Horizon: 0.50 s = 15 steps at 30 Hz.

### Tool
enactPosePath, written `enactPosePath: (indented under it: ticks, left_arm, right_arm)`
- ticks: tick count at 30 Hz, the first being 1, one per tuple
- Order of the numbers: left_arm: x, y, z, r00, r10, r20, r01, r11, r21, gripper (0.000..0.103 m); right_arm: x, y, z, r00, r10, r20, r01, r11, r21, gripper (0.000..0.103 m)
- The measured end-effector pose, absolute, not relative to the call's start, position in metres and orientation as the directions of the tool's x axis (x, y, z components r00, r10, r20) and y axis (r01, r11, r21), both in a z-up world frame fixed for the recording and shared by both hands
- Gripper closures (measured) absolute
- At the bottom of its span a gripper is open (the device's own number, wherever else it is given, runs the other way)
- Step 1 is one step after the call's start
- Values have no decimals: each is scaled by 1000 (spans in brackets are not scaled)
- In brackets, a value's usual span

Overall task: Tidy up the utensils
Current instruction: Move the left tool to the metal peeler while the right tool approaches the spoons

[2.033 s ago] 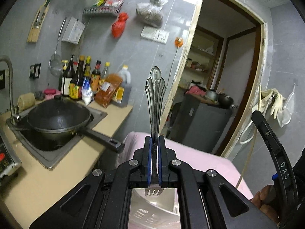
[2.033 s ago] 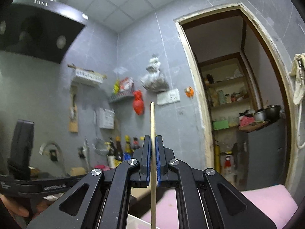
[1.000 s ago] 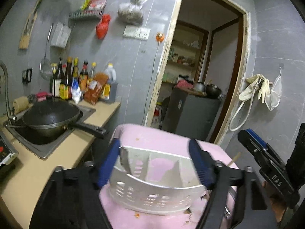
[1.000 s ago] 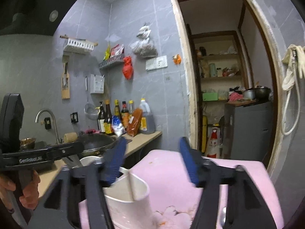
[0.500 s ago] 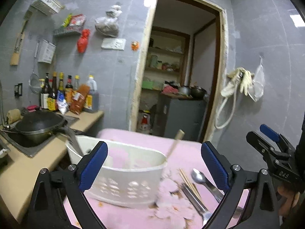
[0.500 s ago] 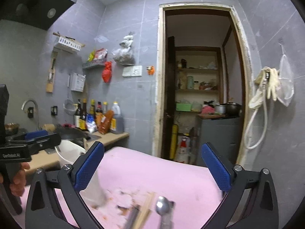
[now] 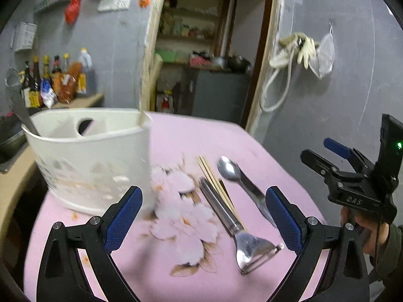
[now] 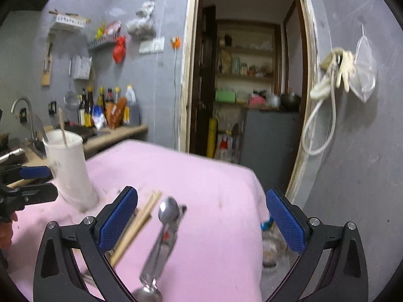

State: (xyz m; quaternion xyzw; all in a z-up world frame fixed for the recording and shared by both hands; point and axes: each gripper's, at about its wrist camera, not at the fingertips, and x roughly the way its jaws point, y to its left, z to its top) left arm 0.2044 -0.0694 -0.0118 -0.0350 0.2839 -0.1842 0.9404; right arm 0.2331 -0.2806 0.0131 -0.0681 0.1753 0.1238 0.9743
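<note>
A white utensil holder point(image 7: 93, 156) stands at the left of the pink table point(image 7: 191, 136), with a fork handle point(image 7: 24, 115) and a chopstick point(image 7: 148, 90) sticking out of it. Chopsticks point(image 7: 214, 178), a metal peeler point(image 7: 234, 224) and a spoon point(image 7: 241, 181) lie on the cloth to its right. My left gripper point(image 7: 204, 216) is open and empty above them. My right gripper point(image 8: 199, 216) is open and empty over the spoon point(image 8: 163, 229) and chopsticks point(image 8: 136, 226). The holder point(image 8: 70, 168) shows at the left in the right wrist view. The right gripper point(image 7: 335, 158) also shows in the left wrist view.
A counter with sauce bottles point(image 7: 50, 80) and a sink lies to the left. A doorway point(image 8: 252, 88) to a pantry is behind the table. The table's right edge point(image 8: 259, 201) drops to the floor.
Both grippers let go of the fork and the chopstick into the holder, opened wide, and swung right and down toward the utensils lying on the cloth.
</note>
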Motion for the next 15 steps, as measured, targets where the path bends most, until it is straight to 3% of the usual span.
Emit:
enactPosePath:
  ticks: [5,10,15]
  left_arm:
    - [218,-83,-26,710,-386,-589,341,920,-192,11]
    - [236,-87,-39,633,-418,-651,346,906,-245,37]
    - [251,-90,-47,580,-432,-691,346,898,-271,46]
  right_arm:
    - [245,-285,-1,862,224,-454,-283,957,-66,12]
    - [253,-289,-7,824,231,-518,-294,955,-40,27]
    - [259,-290,-14,788,233,-570,-305,952,-33,35]
